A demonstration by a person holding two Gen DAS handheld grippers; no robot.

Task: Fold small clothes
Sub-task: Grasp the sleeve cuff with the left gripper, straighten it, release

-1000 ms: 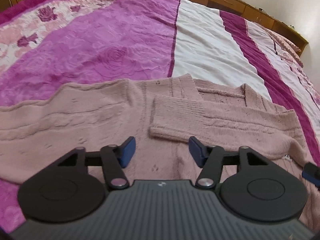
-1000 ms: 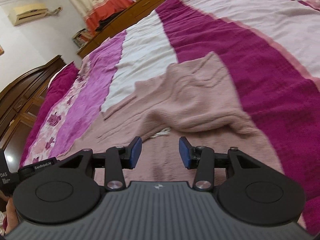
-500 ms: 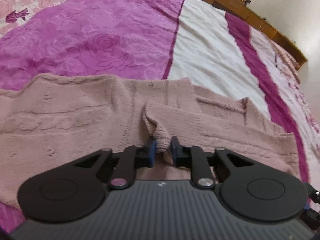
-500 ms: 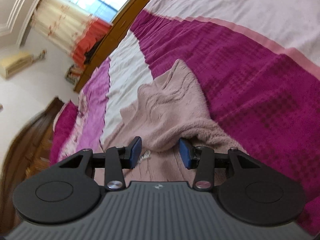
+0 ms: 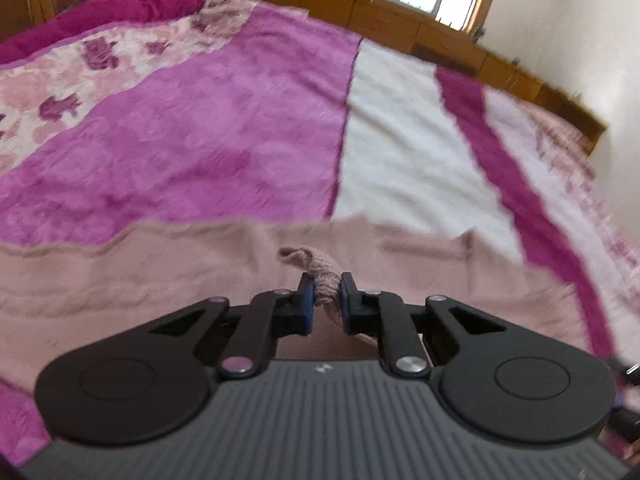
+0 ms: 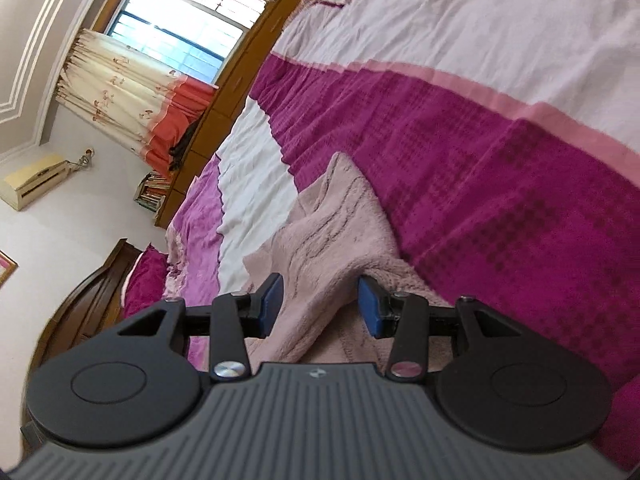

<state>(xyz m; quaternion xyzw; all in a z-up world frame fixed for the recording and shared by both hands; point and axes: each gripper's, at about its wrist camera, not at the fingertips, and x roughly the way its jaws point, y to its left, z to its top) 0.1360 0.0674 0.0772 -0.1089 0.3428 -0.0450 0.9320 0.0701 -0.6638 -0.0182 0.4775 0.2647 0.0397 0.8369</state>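
Observation:
A dusty-pink knitted sweater point(image 5: 120, 280) lies spread on the bed. My left gripper point(image 5: 325, 300) is shut on the cuff of its folded sleeve point(image 5: 320, 270), which bunches up between the blue pads above the sweater's body. In the right wrist view the sweater point(image 6: 340, 220) lies rumpled ahead. My right gripper point(image 6: 320, 306) is open, its blue pads point(image 6: 370, 306) straddling a raised fold of the sweater's edge without closing on it.
The bed cover has magenta point(image 5: 200, 140), white point(image 5: 400, 152) and floral pink stripes. A wooden bed frame point(image 5: 440, 40) runs along the far side under a window point(image 6: 180, 28) with curtains. A dark wooden headboard point(image 6: 88, 300) stands at the left.
My left gripper closed on the sleeve cuff and has lifted it off the sweater. My right gripper, still open, tilted and moved in around the sweater's edge fold.

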